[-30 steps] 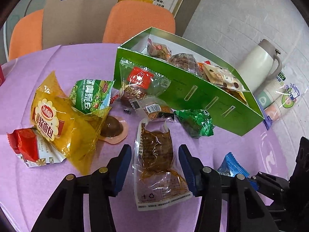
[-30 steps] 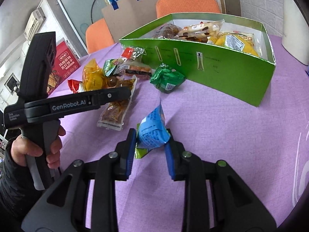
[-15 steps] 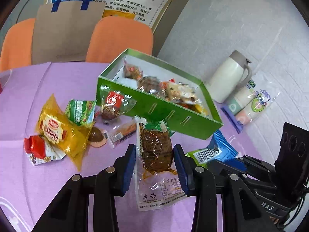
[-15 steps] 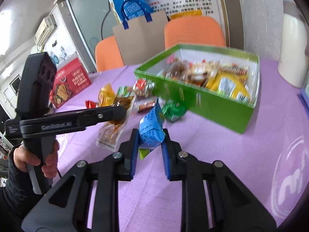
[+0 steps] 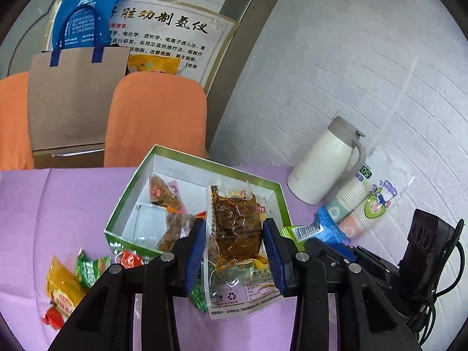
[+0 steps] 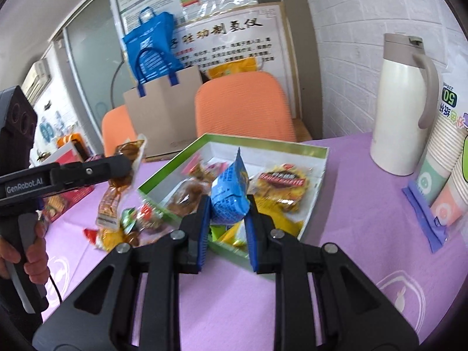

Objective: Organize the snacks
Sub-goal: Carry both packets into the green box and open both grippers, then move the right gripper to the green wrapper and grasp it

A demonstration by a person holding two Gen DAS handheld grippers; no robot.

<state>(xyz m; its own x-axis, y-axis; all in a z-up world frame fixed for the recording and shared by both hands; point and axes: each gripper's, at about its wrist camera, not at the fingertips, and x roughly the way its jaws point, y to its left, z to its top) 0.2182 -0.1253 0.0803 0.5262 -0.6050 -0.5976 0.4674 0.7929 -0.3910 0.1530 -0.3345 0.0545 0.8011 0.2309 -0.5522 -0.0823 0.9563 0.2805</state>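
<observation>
Purple cloth covers our table (image 6: 345, 234), the green box (image 5: 279, 201) near its far edge. Our left gripper (image 5: 234, 251) pinches a brown meat pouch (image 5: 237, 231), our right gripper (image 6: 228, 219) a blue packet (image 6: 231, 193), both over the box. Slippery film could slide out early; a thermos (image 6: 400, 102) and cups (image 6: 447, 158) crowd the right edge.

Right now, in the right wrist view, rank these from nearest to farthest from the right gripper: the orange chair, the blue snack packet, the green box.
1. The blue snack packet, clamped in the right gripper.
2. The green box, just beyond and below the fingertips.
3. The orange chair, behind the table's far edge.
</observation>
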